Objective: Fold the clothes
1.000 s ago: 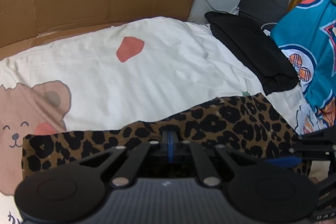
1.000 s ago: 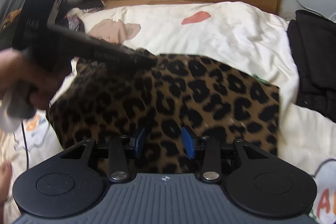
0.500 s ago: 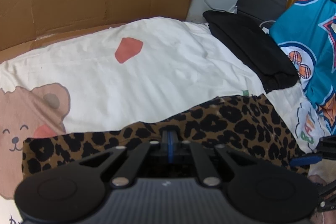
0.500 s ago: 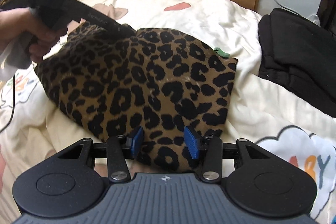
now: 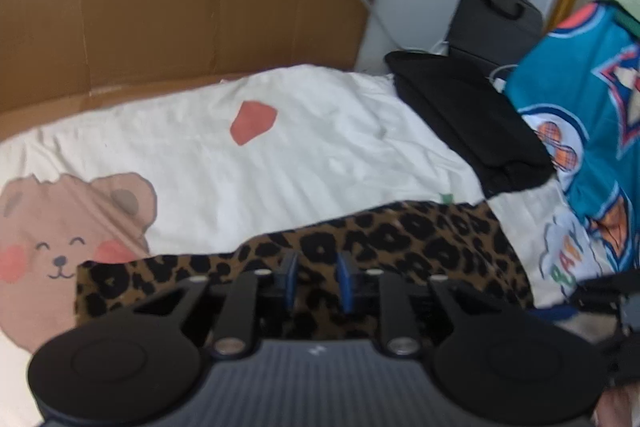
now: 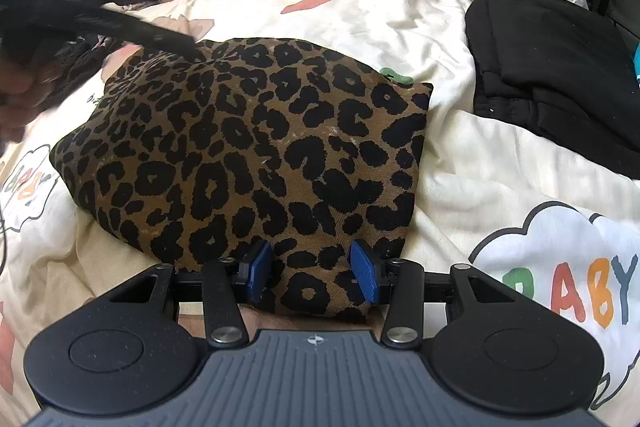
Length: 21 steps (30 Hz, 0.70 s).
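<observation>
A leopard-print garment lies folded into a rough rectangle on the cream bedsheet. My right gripper is open, its blue pads straddling the garment's near edge. In the left wrist view the garment stretches across just past my left gripper, which is open with a gap between its blue pads. From the right wrist view, the left gripper's black fingertip rests at the garment's far left edge, with a person's hand behind it.
A folded black garment lies on the bed to the right. A teal printed jersey hangs at the far right. Cardboard stands along the bed's back. The sheet has a bear print and a "BABY" cloud.
My left gripper, shut on the leopard garment before, has opened. The garment came down onto the bed and lies folded. The right gripper stays open at its near edge.
</observation>
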Tool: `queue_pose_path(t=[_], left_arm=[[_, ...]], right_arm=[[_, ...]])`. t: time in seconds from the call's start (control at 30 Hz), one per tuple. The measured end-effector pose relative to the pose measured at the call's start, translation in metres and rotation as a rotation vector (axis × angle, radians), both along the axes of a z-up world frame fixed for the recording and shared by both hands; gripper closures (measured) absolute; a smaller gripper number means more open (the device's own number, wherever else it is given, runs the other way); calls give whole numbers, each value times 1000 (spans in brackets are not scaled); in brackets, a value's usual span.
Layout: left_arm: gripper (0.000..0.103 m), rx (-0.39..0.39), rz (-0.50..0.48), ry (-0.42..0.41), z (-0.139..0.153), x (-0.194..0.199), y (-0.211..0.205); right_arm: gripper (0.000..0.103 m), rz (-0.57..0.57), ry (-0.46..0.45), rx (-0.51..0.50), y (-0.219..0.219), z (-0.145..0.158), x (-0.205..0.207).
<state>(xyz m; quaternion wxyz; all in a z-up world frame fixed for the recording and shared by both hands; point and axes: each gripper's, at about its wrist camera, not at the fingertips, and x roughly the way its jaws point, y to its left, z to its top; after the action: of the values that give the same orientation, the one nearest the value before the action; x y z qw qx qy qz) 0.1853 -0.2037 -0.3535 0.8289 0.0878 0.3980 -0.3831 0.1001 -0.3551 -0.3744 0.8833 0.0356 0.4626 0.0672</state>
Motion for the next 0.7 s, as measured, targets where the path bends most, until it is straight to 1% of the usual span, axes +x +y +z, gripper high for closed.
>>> queue_pose_path(t=[0.07,0.1,0.13,0.17,0.2,0.23,0.27,0.3,0.47,0.63,0.7], left_arm=[[75,-2,-11,0,4,-14,4],[71,-3,-16,0,5,-21,6],[63,0,-24,0,6,-28,8],[59,8,-34,-3,6,-35,8],[49,16,-45,-6,5,-42,8],[44,27,-59,-11,3,-49,6],[35,38,-75,-17,1,-54,5],[32,49,-90,-22,-2,-60,4],[32,115,-147,-42,-19,-79,5],[32,177,-129,-56,-33,-81,24],[32,191,-110,-51,-36,-80,34]], right_arm=[[53,-2,2,3,0,0,1],[53,-3,3,5,0,0,2],[53,-5,3,7,0,0,2],[53,-7,3,8,0,0,2],[53,-10,3,8,0,0,2],[53,-13,2,9,0,0,2],[53,-15,2,10,0,0,2],[53,-17,3,11,0,1,3],[52,-26,7,15,1,1,4],[52,-27,8,17,1,1,5],[52,-29,10,21,0,2,5]])
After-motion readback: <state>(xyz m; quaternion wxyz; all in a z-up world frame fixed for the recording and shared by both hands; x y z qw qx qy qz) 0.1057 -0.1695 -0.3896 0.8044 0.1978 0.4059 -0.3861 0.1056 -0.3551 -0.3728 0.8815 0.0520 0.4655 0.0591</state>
